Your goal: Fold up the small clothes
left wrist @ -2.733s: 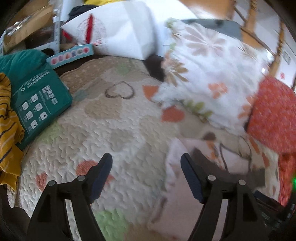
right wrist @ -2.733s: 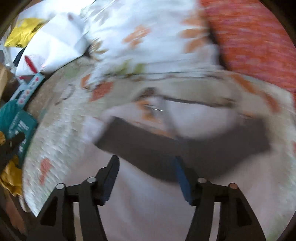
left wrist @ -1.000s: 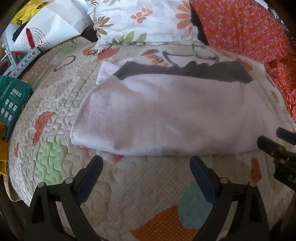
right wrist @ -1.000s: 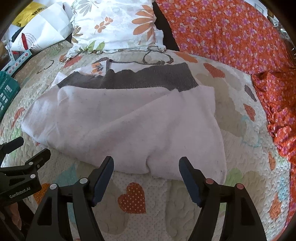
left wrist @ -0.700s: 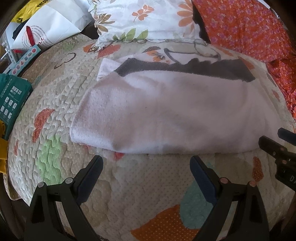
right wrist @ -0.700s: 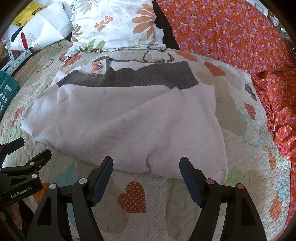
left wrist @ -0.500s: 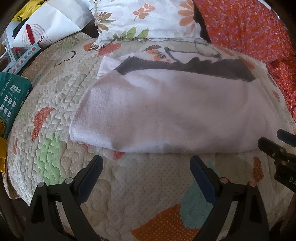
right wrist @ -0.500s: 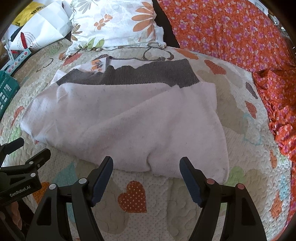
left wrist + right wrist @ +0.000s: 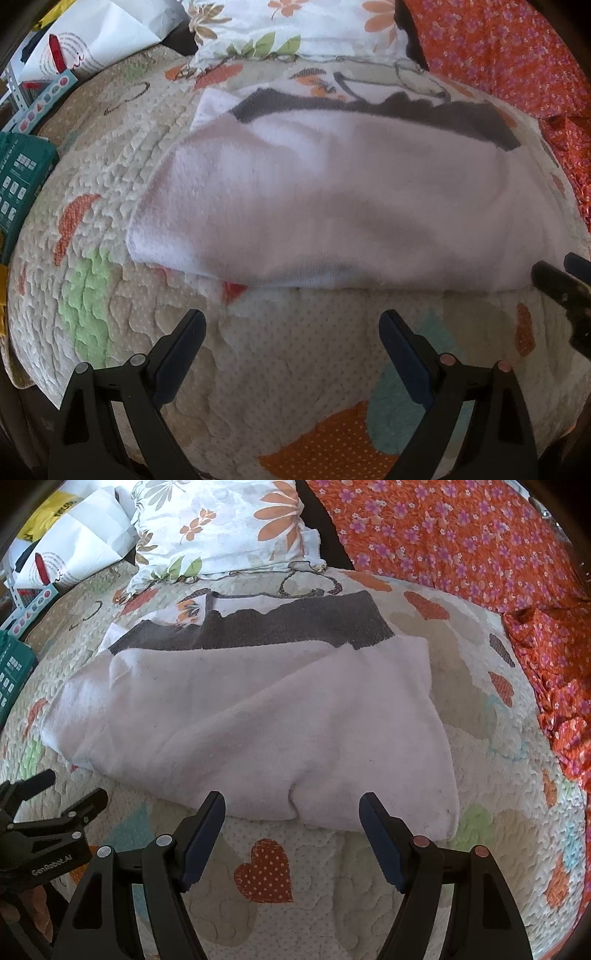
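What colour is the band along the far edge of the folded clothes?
Dark grey band on the white garment, clearest in the right wrist view.

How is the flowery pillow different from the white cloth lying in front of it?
The flowery pillow is puffy and printed with orange flowers and green leaves; the white cloth lies flat and is plain apart from a dark grey band along its far edge. The pillow sits at the back of the quilt; the cloth lies near both open hand-held grippers, left and right, which hold nothing. Both are mostly white and rest on the quilt.
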Demonstrator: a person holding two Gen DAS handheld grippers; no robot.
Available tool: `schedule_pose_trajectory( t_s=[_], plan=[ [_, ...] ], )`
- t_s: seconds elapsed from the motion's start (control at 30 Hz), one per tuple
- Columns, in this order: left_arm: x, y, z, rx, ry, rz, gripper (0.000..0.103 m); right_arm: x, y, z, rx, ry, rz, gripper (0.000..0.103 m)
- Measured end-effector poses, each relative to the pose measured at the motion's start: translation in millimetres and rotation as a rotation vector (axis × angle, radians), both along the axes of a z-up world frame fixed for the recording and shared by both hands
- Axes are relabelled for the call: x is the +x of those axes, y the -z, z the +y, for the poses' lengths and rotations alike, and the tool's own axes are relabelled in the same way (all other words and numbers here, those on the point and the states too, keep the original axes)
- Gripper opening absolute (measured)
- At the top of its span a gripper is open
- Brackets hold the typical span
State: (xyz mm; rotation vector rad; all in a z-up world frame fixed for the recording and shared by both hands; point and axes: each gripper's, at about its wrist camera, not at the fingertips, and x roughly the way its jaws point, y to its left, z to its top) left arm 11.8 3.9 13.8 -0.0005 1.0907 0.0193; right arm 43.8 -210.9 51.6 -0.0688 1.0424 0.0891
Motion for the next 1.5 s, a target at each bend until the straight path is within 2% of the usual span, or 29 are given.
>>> schedule_pose_trajectory(
  t_s=[0.27,0.4,0.57,1.0,1.2,1.3,1.43,1.5],
  plan=[
    [2,10,-3,0.015,0.003,0.024,0.094,-1,1,0,0.005,0.006,0.008,0.080],
    [3,13,2,-0.007,-0.018,0.033,0.100,-1,1,-1,0.005,0.011,0.007,0.080],
    [4,15,2,0.002,-0.031,0.028,0.103,-1,3,-4,0.012,0.025,0.016,0.080],
    [2,18,2,-0.021,-0.080,0.023,0.103,1,4,-6,0.019,0.042,0.029,0.081],
    [6,19,7,-0.037,-0.072,0.061,0.103,0,4,-5,0.014,0.045,0.026,0.081],
    [6,19,8,-0.039,-0.072,0.047,0.103,0,4,-6,0.013,0.048,0.028,0.081],
    [-1,20,6,-0.026,-0.078,-0.023,0.103,0,4,-6,0.011,0.047,0.028,0.081],
    [-1,19,5,-0.027,-0.086,-0.021,0.103,0,5,-6,0.011,0.046,0.030,0.081]
  ],
)
